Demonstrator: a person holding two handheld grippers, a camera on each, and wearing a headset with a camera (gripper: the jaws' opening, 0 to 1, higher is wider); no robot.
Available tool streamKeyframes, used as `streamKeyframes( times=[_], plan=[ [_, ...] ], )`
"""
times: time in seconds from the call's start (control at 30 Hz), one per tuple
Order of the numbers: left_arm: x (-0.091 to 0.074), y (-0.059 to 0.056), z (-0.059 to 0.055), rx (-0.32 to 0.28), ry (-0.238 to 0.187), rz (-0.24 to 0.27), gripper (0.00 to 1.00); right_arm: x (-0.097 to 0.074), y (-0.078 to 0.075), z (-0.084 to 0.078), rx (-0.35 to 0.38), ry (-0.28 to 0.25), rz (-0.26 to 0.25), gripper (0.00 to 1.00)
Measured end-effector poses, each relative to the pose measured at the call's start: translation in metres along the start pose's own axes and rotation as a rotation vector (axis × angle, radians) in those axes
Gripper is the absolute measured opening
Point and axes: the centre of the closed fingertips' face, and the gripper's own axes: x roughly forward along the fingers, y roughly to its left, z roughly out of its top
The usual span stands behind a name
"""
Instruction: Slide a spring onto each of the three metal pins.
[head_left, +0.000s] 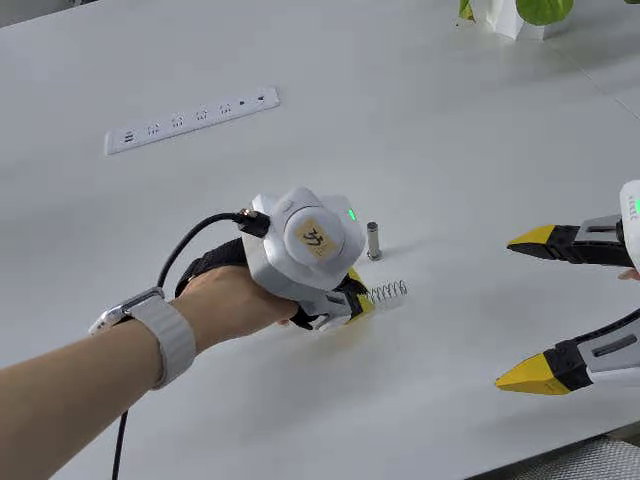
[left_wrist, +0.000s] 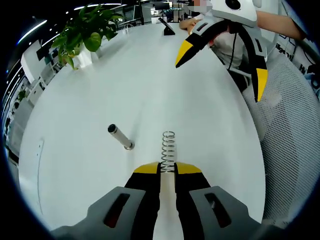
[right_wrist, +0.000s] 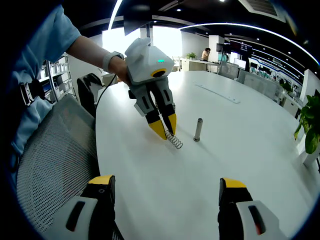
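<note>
The left gripper sits low over the white table in the head view. Its jaws are pinched together on one end of a coil spring, which sticks out sideways towards the right gripper. A single metal pin stands upright just beyond the spring, bare and apart from it. The right gripper waits well off to the side with its jaws spread wide and nothing between them.

In the left gripper view, the spring runs straight ahead from the closed yellow tips. The pin stands to the left of it, near but not in line.

In the right gripper view, the spring slants down from the left gripper's tips towards the table, with the pin just beside its free end.

The step in hand looks like carrying the spring to the pin. Next, the spring's open end must be lifted above the pin's top, turned upright and lowered over it.
</note>
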Motion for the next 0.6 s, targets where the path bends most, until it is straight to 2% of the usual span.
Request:
streamKeyframes(
  times=[0.17, 0.37, 0.6],
  plan=[
    [-0.017, -0.008, 0.008, -0.046, -0.070, 0.022, 0.07, 0.001, -0.002, 0.010, -0.035, 0.001, 0.003, 0.83],
    [-0.032, -0.019, 0.008, -0.087, -0.114, 0.044, 0.07, 0.002, 0.000, 0.025, -0.075, -0.007, 0.020, 0.83],
    [-0.048, -0.025, 0.010, -0.126, -0.182, 0.092, 0.07, 0.002, 0.002, 0.041, -0.124, -0.012, 0.035, 0.82]
  ],
)
